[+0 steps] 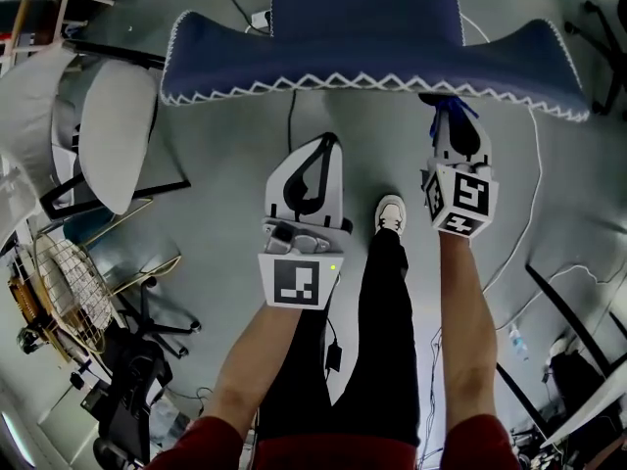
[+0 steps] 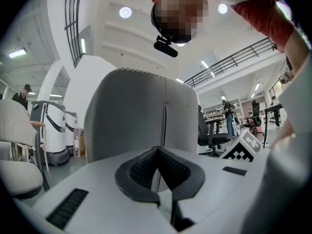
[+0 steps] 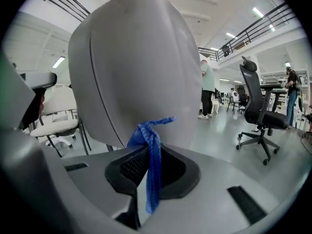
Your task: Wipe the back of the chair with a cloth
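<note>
Head view, and we start at centre-left: the left gripper (image 1: pixel 323 145) hangs below the chair back (image 1: pixel 372 57), well short of it, pointing at the blue padding with the zigzag stitching. Left gripper view confirms it: jaws closed tip to tip, nothing between them, the grey shell filling the middle of the frame. That gripper isn't bracing anything, so if the chair is free to shift, a firm wipe could push it away.

Moving right, a shoe (image 1: pixel 390 213) stands on the grey floor (image 1: pixel 225 164), and a cable (image 1: pixel 534 223) trails down the right side. A step around the chair could snag it.

Further right, the right gripper (image 1: pixel 451 120) is up under the padding's lower edge, jaws clamped on the blue cloth (image 1: pixel 453 109). Right gripper view shows the catch: the cloth is a twisted strip, pinched through the middle of the pads, one end poking up toward the shell and the other dangling below.

Here's the worry. It's bunched, not spread, so very little fabric would meet the surface. Press in too hard and the hard jaw tips may rub the chair instead. Drag sideways and that thin pinched strand could well slide out and drop to the floor. Whether cloth and shell are touching right now, I can't tell.
</note>
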The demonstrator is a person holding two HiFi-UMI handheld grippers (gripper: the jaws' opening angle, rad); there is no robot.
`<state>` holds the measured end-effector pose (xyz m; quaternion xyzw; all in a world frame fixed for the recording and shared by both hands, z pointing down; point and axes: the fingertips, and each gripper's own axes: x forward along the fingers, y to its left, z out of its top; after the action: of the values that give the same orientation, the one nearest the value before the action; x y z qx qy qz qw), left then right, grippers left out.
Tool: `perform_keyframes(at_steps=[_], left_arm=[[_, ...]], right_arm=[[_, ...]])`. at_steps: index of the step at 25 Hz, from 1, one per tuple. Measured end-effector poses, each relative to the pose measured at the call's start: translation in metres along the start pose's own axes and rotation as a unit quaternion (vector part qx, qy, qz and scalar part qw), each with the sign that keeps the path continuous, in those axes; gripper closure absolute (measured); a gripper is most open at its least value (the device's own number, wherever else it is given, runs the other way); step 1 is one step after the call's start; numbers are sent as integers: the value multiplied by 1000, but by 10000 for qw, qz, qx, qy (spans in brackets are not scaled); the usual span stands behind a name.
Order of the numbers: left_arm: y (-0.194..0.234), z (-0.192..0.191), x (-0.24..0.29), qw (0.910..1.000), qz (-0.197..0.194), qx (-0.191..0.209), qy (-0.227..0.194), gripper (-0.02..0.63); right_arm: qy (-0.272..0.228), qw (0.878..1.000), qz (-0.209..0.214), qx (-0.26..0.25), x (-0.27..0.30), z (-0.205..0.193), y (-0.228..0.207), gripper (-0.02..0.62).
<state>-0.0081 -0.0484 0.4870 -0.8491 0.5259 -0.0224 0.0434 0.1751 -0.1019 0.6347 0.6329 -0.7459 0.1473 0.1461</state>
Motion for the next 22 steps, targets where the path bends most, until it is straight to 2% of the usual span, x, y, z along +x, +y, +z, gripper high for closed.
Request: perform_keyframes(at_steps=[11, 18, 22], left_arm=[[76, 40, -67, 9982, 588, 57, -45, 592], [127, 66, -106, 9943, 1044, 189, -147, 592], [145, 73, -123, 9923, 1210, 206, -183, 592]], right_arm=[[-589, 9958, 702, -16, -45, 65, 141, 544], [-1023, 9863, 1272, -232, -47, 116, 232, 544], [-1140, 9825, 1443, -305, -39, 135, 264, 543]])
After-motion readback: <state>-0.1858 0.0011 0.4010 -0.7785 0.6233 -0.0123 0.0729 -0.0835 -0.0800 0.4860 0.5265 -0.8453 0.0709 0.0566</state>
